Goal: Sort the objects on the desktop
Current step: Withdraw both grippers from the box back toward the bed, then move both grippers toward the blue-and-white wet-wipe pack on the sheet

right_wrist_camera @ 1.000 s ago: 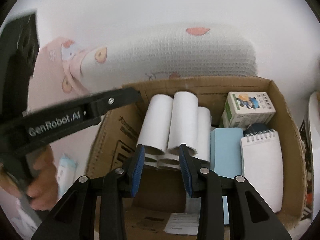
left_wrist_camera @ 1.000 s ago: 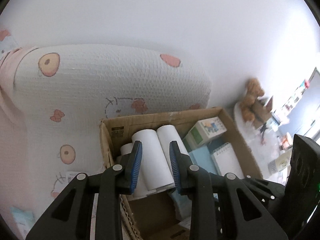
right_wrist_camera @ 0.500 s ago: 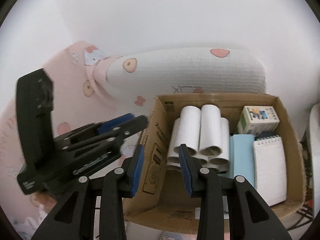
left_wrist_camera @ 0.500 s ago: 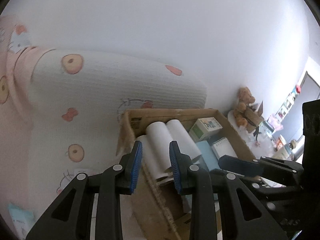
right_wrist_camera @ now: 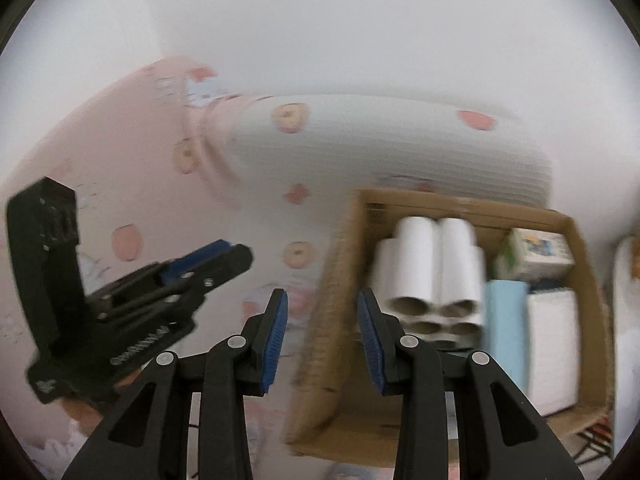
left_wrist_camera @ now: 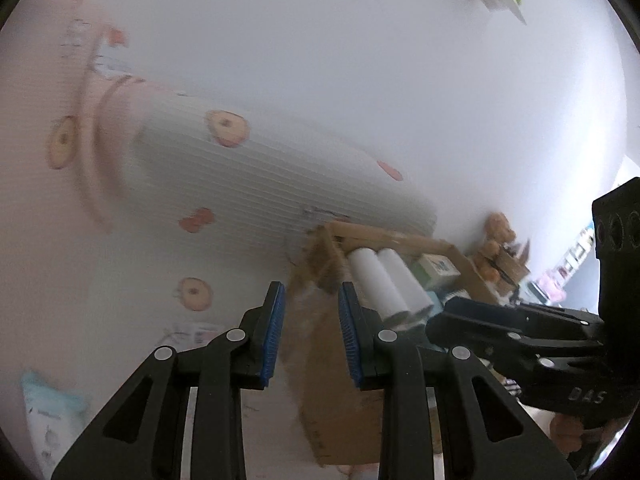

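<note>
left tool: apart, empty | right tool: apart, empty | cardboard box: at 3 o'clock of the right tool, holds white paper rolls, blue pad, notepad

Soft, even daylight, no hard shadows; both views motion-blurred, fisheye-warped w/ dark corner vignetting.

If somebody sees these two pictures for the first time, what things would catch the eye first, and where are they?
Probably the cardboard box at the right, with its stack of white paper rolls lying against the left wall. Next, the two empty black grippers: the right gripper in the foreground, the left gripper beside it over the pink patterned bedding.
</note>
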`<state>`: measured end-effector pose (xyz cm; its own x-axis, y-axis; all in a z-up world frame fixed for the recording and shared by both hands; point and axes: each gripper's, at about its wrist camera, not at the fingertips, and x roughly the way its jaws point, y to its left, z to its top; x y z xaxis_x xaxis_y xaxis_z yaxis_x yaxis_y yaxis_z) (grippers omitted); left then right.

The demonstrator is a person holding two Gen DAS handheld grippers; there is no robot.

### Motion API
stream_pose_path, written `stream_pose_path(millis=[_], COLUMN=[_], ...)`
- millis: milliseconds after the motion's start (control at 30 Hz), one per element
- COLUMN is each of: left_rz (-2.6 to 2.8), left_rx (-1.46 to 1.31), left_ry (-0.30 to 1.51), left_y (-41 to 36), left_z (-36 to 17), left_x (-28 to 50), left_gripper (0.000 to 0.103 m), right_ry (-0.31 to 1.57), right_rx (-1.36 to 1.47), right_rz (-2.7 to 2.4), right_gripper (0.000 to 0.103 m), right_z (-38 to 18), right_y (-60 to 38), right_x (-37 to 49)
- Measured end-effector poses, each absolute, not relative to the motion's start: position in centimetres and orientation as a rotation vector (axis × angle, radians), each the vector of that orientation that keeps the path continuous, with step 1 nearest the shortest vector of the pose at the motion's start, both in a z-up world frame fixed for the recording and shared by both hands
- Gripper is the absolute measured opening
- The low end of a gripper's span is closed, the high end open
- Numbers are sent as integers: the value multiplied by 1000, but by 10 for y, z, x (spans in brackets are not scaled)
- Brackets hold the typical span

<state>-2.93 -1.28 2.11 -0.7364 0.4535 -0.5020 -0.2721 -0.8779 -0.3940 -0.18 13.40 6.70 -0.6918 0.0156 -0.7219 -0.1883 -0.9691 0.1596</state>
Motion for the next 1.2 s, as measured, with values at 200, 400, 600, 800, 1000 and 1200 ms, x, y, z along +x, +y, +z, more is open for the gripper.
stream_pose_path(millis=[200, 400, 600, 800, 1000, 1200], left_rz=[2678, 2831, 2856, 2881, 2884, 2849], left_rx=[-850, -987, -1037, -1166, -1290, -1411], left_ry=[-491, -474, -611, -689, -699, -745], left_y=[-61, -100, -144, -179, -200, -217], left_z=[1, -22, -35, -59, -73, -91], left_x=[-8, 4, 11, 29, 30, 34], left_gripper=[30, 30, 30, 30, 30, 30], right_ry=[275, 311, 298, 299, 357, 277], right_rx=[-1243, -1337, -1336, -1463, -1572, -1607], right_rz=[2936, 3044, 3119, 3171, 3200, 3123], right_gripper=[32, 32, 32, 32, 32, 32], right_z=[55, 42, 29, 4, -22, -47], right_y=[93, 67, 48, 21, -2, -18], right_x=[-20, -35, -48, -65, -80, -95])
